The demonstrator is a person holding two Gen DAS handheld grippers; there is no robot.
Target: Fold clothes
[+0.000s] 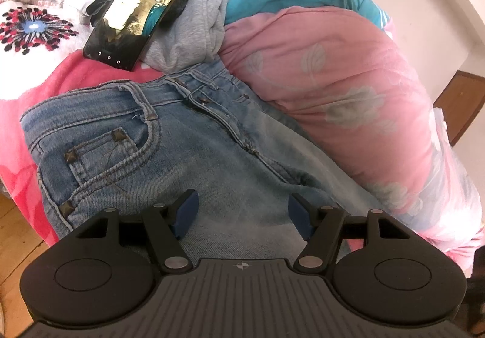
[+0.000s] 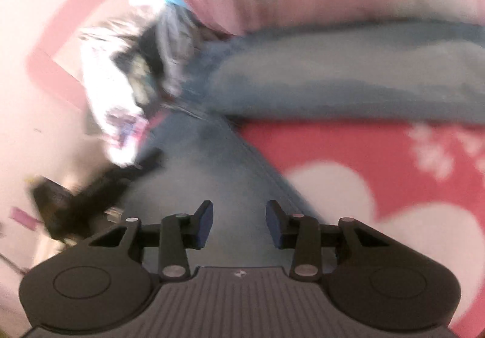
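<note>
Faded light-blue denim jeans point(image 1: 169, 150) lie front-up and spread out on the pink-and-white heart-patterned blanket point(image 2: 363, 174), beside a rolled pink floral quilt point(image 1: 327, 89), so by my reading folding has barely begun. Both the left gripper point(image 1: 242, 213) and right gripper point(image 2: 239, 224) hover over the denim, jaws parted and holding nothing

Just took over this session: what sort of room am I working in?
Most likely a bedroom: jeans lie on a pink blanket, beside a rolled pink quilt and piled clothes.
</note>
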